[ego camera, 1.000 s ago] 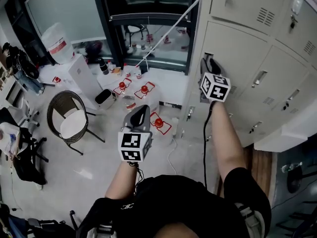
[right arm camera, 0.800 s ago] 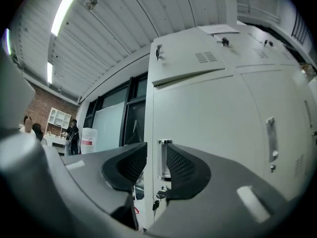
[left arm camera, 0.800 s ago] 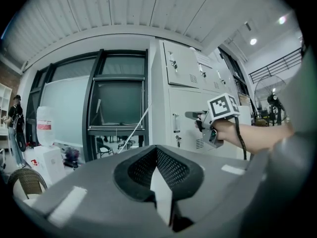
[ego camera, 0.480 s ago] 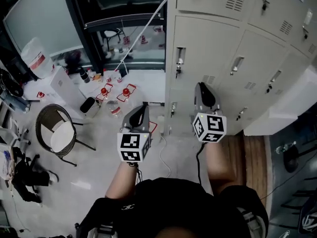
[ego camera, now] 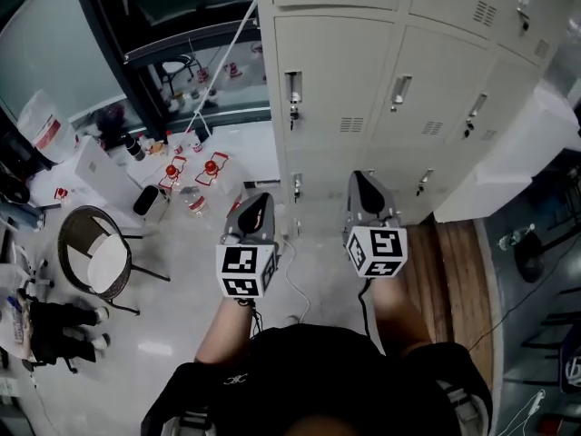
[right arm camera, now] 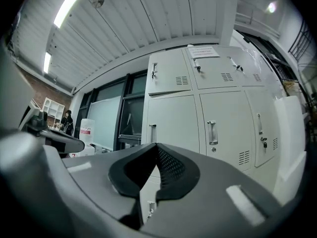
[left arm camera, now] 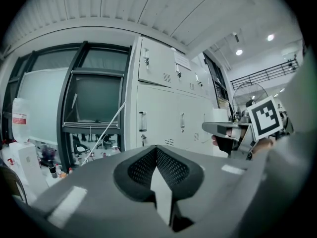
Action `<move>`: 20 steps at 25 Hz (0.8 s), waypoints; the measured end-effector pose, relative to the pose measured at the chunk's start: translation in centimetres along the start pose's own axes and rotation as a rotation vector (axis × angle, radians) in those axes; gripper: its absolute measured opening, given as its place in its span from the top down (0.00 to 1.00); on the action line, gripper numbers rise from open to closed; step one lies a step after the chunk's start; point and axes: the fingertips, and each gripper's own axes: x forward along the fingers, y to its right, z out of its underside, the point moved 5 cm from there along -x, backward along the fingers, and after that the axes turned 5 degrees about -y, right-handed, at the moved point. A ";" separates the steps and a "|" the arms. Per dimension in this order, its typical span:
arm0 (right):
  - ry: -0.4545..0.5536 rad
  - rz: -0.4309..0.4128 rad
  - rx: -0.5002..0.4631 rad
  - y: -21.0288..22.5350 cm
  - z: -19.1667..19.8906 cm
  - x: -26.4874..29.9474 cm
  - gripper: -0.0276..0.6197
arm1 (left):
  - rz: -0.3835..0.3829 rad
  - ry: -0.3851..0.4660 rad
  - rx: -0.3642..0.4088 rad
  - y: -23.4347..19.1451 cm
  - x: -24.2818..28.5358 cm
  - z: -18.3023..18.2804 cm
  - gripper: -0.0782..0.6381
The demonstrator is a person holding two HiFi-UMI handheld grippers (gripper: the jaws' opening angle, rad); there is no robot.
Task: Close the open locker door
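Across the upper frame, smooth metal locker doors [ego camera: 336, 89] sit flush; left tool [ego camera: 261, 200] and right tool [ego camera: 358, 178] are closed, empty, well clear.

wicker chair [ego camera: 95, 262] on floor | red-topped items [ego camera: 211, 165] near window | white jug [ego camera: 43, 125] far left

Pale glossy floor [ego camera: 163, 316], round wicker chair [ego camera: 95, 257] at left, dark-framed window [ego camera: 159, 3] — ribbed white ceiling [right arm camera: 124, 29] with strip light [right arm camera: 69, 6]

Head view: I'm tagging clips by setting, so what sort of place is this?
Probably a workplace locker or storage area: a bank of pale metal lockers, a dark-framed glass partition, and a wicker chair on the tiled floor.
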 end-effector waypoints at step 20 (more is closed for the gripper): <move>0.010 -0.023 0.004 -0.3 -0.5 -2.7 0.94 | -0.006 0.010 0.000 2.1 -2.4 0.0 0.89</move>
